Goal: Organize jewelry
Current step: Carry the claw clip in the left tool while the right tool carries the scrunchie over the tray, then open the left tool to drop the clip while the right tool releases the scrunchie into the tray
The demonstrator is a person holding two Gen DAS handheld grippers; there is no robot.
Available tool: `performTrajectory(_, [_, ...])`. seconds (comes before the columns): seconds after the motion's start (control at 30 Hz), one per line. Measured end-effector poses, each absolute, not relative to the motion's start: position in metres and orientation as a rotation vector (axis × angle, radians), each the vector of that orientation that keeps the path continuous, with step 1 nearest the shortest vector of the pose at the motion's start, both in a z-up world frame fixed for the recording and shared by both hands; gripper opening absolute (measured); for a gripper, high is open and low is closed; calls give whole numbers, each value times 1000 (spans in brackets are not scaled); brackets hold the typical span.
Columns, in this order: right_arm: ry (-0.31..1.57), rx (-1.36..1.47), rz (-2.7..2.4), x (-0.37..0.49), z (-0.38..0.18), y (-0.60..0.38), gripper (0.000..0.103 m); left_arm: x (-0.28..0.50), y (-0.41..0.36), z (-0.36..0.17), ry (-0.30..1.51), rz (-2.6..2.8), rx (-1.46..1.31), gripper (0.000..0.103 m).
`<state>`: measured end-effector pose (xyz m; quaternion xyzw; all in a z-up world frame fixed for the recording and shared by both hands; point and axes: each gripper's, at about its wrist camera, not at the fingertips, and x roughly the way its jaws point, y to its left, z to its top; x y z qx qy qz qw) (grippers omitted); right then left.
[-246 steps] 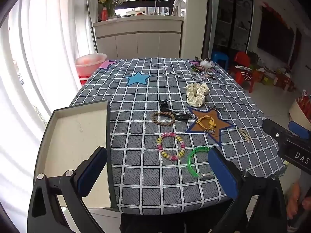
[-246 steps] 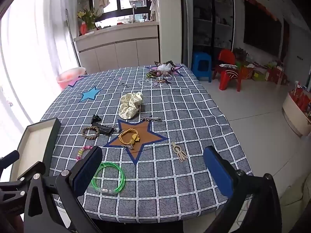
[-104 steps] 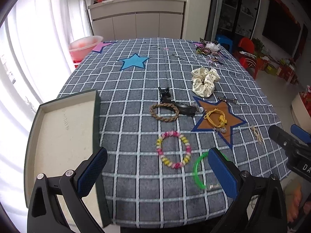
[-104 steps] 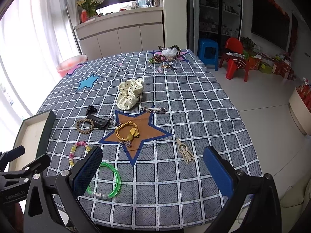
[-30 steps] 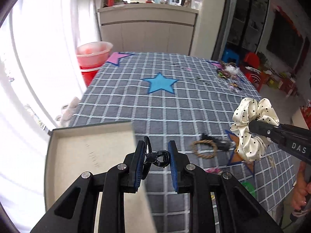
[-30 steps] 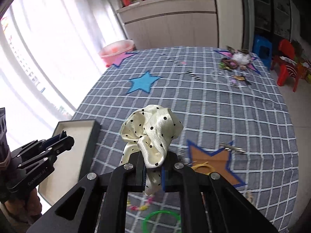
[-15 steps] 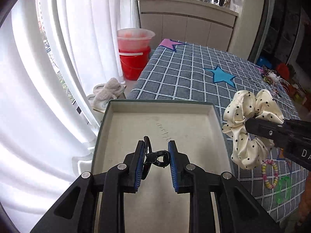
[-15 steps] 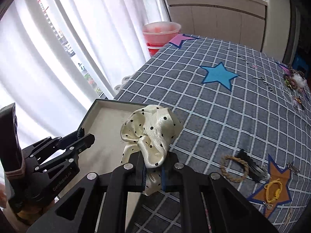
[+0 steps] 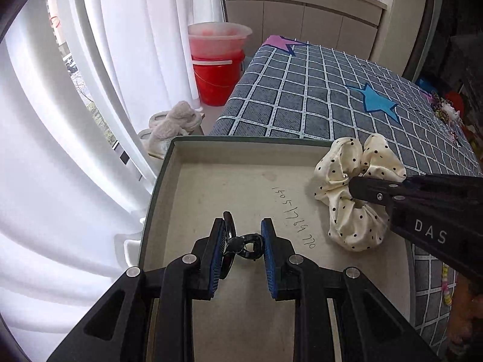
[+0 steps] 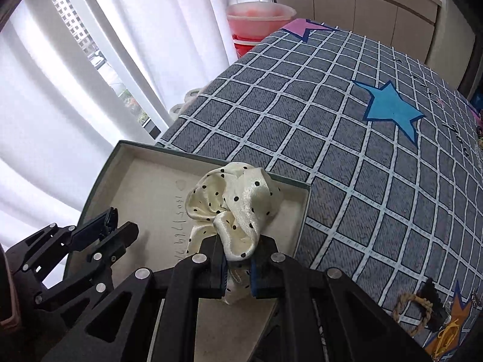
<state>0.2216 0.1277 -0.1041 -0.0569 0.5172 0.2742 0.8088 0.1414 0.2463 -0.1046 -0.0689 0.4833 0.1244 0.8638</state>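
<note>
A shallow open box with a beige floor and dark green rim sits at the table's near left corner. My left gripper is shut on a small black hair clip and holds it just above the box floor. My right gripper is shut on a cream polka-dot scrunchie over the right side of the box. In the left wrist view the scrunchie hangs from the right gripper close to the floor of the box. The left gripper shows at lower left of the right wrist view.
The grey checked tablecloth carries a blue star, a braided bracelet and a yellow item on an orange star. A red bucket with a pink basin and white curtains stand left of the table.
Both grippers have moved lower and closer over the box with their items. The scrunchie now hangs inside the box's right side.
</note>
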Motion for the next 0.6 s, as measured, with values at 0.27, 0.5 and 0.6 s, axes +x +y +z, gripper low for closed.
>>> performTrajectory(0.27, [1124,-145,556,238,-117,123,12,151,242,-115,1056,256,-105,33])
performTrajectory(0.5, [1127,-176,576,237,-118,134,30,151,241,-115,1070,278,-94,34])
performTrajectory(0.6, [1115,-163,580,236,-114,135,51,149,242,-111,1068,281,-107,34])
